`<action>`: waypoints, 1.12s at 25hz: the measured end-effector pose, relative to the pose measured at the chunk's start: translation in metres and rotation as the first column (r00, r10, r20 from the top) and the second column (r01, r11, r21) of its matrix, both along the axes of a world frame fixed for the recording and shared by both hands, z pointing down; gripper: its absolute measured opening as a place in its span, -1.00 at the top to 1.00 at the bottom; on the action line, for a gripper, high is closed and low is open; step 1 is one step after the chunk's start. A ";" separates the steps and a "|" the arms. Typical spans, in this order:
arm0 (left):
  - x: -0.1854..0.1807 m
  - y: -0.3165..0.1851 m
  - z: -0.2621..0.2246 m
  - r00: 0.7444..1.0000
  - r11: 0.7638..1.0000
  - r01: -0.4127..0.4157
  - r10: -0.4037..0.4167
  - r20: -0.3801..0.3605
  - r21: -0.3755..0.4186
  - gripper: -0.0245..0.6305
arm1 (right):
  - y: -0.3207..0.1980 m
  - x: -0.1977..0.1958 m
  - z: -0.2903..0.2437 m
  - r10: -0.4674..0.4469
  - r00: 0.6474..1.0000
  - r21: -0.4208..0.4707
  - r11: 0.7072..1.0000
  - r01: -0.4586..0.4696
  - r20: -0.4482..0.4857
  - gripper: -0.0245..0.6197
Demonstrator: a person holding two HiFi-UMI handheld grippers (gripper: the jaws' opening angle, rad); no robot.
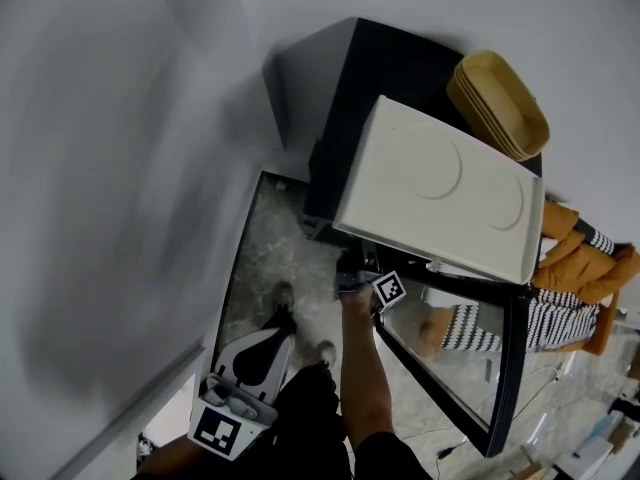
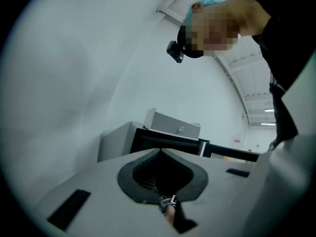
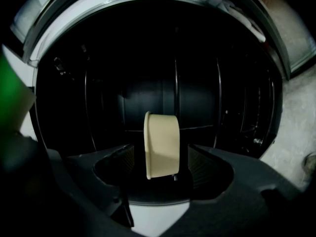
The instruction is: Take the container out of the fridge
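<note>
In the right gripper view, a cream container [image 3: 162, 144] stands on a wire shelf inside the dark fridge [image 3: 98, 93]. My right gripper [image 3: 162, 168] is open. The container shows between its two jaws with a dark gap on each side, and neither pad touches it. In the head view, the right gripper [image 1: 352, 280] reaches into the black fridge [image 1: 345, 88] under a white box. The left gripper [image 1: 272, 336] hangs low by my legs, away from the fridge. Its jaws [image 2: 159, 152] meet at the tips, with nothing held.
The fridge's glass door [image 1: 500, 368] stands swung open to the right. A white box [image 1: 440, 193] and stacked beige baskets [image 1: 500, 103] sit on the fridge. A person in an orange jacket [image 1: 585, 258] is behind the door. A white wall [image 1: 120, 168] is on the left.
</note>
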State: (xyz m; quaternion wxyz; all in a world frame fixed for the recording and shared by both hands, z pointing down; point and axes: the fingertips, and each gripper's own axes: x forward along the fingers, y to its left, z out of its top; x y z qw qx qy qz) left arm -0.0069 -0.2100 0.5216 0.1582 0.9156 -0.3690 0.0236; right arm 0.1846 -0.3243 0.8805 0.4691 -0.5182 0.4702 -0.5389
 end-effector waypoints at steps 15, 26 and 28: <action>-0.009 -0.002 0.003 1.000 0.999 0.030 -0.030 -0.001 -0.014 0.91 | -0.005 0.002 0.004 0.015 1.000 -0.017 1.000 -0.015 0.006 0.29; -0.007 -0.001 0.000 0.999 0.999 0.037 -0.037 -0.011 -0.006 0.91 | 0.000 0.002 0.002 0.011 1.000 -0.028 1.000 -0.011 0.015 0.32; -0.006 0.000 -0.002 0.999 0.999 0.042 -0.042 -0.013 -0.004 0.91 | 0.002 0.001 0.000 0.007 1.000 -0.025 1.000 -0.007 0.017 0.32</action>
